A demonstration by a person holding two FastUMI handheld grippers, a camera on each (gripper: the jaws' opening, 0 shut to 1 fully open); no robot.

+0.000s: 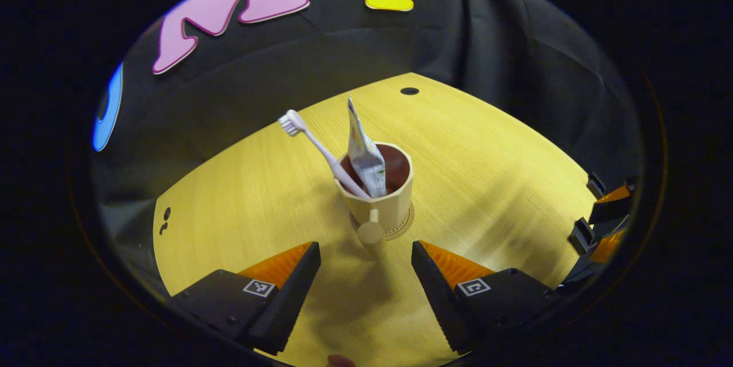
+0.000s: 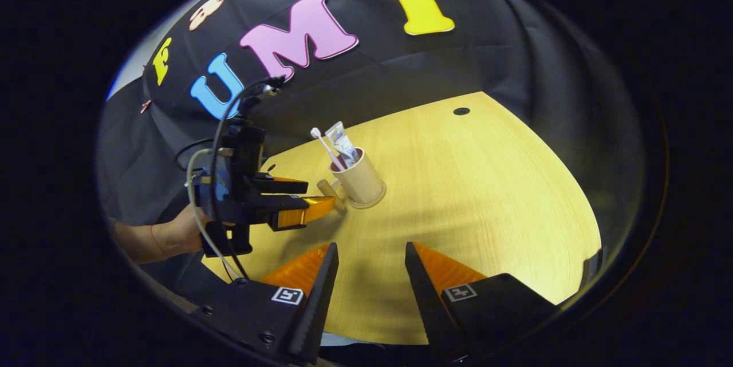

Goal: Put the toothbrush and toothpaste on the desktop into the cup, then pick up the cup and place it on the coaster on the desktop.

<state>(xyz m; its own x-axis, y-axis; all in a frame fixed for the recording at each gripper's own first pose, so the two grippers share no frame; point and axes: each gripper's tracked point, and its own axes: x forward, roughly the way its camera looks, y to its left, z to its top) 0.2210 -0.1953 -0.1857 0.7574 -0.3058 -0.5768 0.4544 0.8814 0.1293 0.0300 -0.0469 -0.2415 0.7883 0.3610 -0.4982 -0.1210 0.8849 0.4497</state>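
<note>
Nearest the lens in the left gripper view, the left claw [image 1: 365,255] stands with its two black-and-orange fingers spread wide, nothing between them. Its fingertips [image 1: 306,258] lie just short of the cup's handle [image 1: 371,232], which points back toward the camera; no contact is visible. Beyond the handle, the cup [image 1: 385,195], beige outside and dark brown inside, stands upright on the coaster [image 1: 402,232], a thin round disc whose edge shows around the cup's base. Inside the cup, the toothbrush [image 1: 320,149] leans to the left with its white bristle head up, and the toothpaste [image 1: 362,152] tube stands beside it, crimped end uppermost. Both rest against the cup's inner wall.

In the right gripper view, the right claw [image 2: 371,258] is likewise parted and empty, held well back from the cup [image 2: 359,179] over bare surface [image 2: 492,206]. The same view shows the left claw [image 2: 312,198] from the side, held by a hand [image 2: 177,235] at the left, its orange fingers level and reaching toward the cup's handle [image 2: 331,190], close beside it. Toothbrush [image 2: 326,148] and toothpaste [image 2: 343,141] stand out of the cup's mouth; the coaster [image 2: 372,202] sits beneath.

The yellow wood-grain surface [image 1: 487,184] carries a small dark round hole [image 1: 409,91] near its far edge. At the right edge of the left gripper view, part of the right claw [image 1: 601,221] is visible; its state cannot be judged from there.
</note>
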